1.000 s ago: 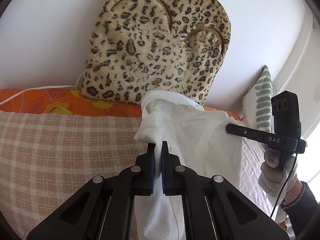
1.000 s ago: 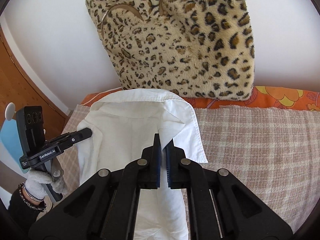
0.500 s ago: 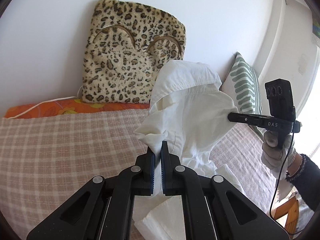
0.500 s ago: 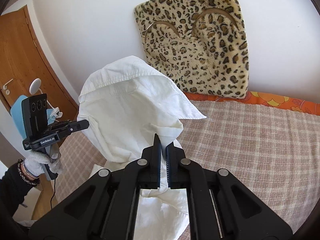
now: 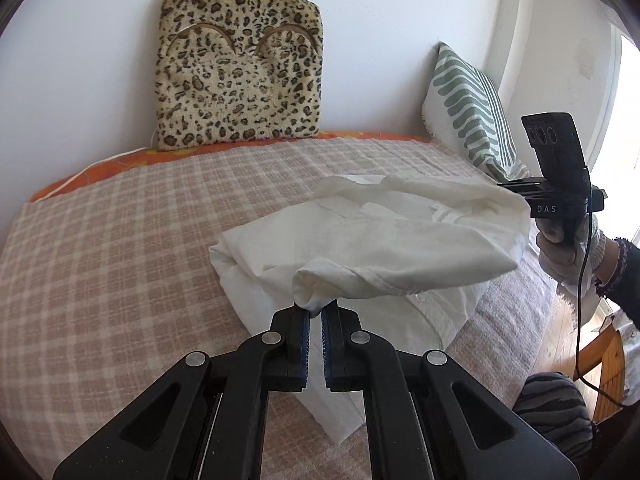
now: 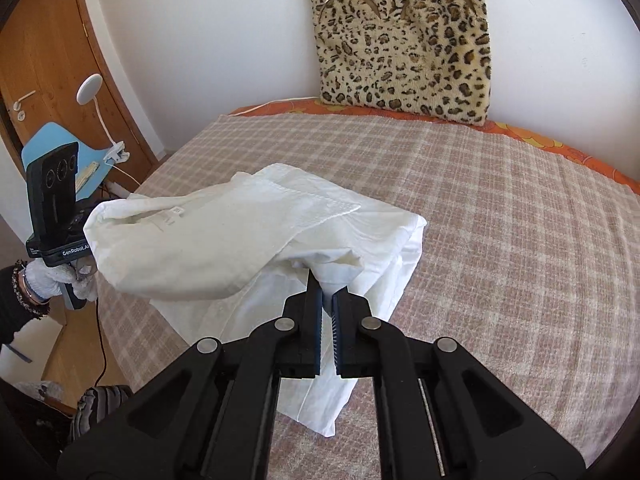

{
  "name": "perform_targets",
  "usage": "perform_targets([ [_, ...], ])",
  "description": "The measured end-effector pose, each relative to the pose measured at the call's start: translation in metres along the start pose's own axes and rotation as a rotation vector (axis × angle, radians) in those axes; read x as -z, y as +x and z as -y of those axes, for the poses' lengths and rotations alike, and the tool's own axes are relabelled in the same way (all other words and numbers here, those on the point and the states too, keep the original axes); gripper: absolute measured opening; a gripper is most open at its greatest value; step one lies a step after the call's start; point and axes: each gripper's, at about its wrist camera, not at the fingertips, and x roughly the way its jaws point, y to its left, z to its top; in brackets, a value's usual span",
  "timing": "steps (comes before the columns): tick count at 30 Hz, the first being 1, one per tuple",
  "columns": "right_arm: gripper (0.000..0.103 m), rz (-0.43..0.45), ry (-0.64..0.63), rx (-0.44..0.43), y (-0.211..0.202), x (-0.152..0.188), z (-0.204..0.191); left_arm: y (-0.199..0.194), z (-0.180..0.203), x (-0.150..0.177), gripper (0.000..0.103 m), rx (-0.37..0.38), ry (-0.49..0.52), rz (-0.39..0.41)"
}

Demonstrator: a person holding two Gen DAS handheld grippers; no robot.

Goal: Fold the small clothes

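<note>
A small white shirt [image 5: 384, 240] lies partly on the plaid bed cover [image 5: 120, 248], its upper half folded over toward me and held up. My left gripper [image 5: 315, 312] is shut on one corner of the shirt. My right gripper [image 6: 327, 296] is shut on the other corner of the shirt [image 6: 224, 240]. The right gripper also shows in the left wrist view [image 5: 516, 189] at the shirt's right end. The left gripper's body shows in the right wrist view at the shirt's left end, its fingertips hidden behind the cloth.
A leopard-print cushion [image 5: 240, 68] leans on the white wall at the back of the bed. A green striped pillow [image 5: 468, 108] stands at the right. A wooden door [image 6: 44, 60], a blue board [image 6: 76, 160] and a white lamp [image 6: 89, 88] are left of the bed.
Both grippers have pulled back and down with the shirt's top. The shirt went from hanging upright to folded over its lower half on the bed.
</note>
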Motion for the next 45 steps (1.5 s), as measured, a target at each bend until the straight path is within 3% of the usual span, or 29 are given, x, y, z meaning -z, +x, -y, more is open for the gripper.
perform_targets([
  [8,0.005,-0.06,-0.076,0.097,0.013,0.039,-0.009,0.006,0.022,0.039,0.004,-0.039,0.097,-0.095],
  [14,0.006,-0.099,-0.163,0.148,0.008,0.045,-0.018,-0.017,0.013,0.048,0.004,-0.031,0.082,-0.103],
  [19,0.009,-0.09,-0.16,0.122,-0.016,0.039,-0.016,-0.032,0.008,0.029,0.004,-0.037,0.068,-0.058],
  [24,0.01,-0.035,-0.13,0.088,-0.031,0.02,-0.02,-0.021,0.011,-0.002,0.004,-0.021,0.07,-0.011],
  [26,0.01,-0.022,-0.159,0.123,-0.031,0.013,-0.027,-0.01,0.013,-0.009,0.004,-0.008,0.081,-0.021],
  [30,0.015,0.003,-0.109,0.105,-0.019,-0.001,-0.028,0.02,0.013,-0.013,0.004,-0.027,0.09,-0.07],
  [32,0.027,-0.028,-0.099,0.102,-0.003,-0.001,-0.026,0.035,0.008,-0.007,0.004,-0.02,0.061,-0.125],
  [38,0.027,-0.148,-0.099,0.118,0.032,0.037,-0.017,0.05,0.001,0.028,0.004,-0.019,0.018,-0.199],
  [45,0.028,-0.176,-0.103,0.118,0.037,0.043,-0.016,0.044,0.004,0.034,0.004,-0.038,0.041,-0.2],
])
